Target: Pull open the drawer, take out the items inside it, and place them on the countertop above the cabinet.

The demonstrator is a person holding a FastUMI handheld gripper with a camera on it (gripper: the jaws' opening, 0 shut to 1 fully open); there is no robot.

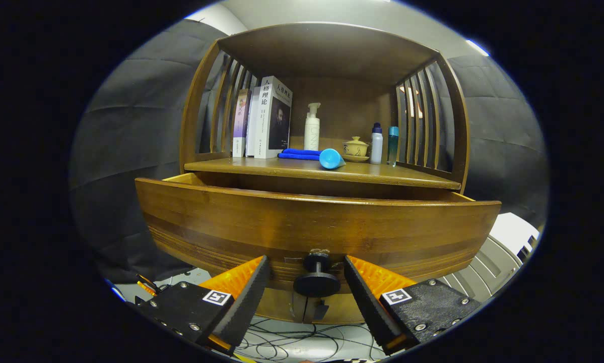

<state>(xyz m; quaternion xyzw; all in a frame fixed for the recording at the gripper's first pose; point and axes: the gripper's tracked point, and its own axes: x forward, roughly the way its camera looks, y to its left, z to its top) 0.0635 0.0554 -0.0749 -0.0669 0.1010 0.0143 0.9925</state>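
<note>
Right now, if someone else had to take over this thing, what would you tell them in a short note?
Tool: open, fingers either side of the drawer knob, not pressing it.
Drawer: already pulled out under the countertop; its inside is hidden behind the front panel.
On the countertop: books, pump bottle, blue cloth, blue cup on its side, lidded teacup, two small bottles.
Left: back off the knob, check inside the drawer, lift anything found onto the countertop.

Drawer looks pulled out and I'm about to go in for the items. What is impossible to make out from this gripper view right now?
- Drawer contents, gripper view: its tall front panel blocks the inside.
- Knob contact: the gripper has its jaws open on either side, apparently apart from it; the exact gap is unclear.
- Items at the back of the countertop: the small pot and two bottles are too small for detail.
- Cabinet base: cut off below the jaws.
</note>
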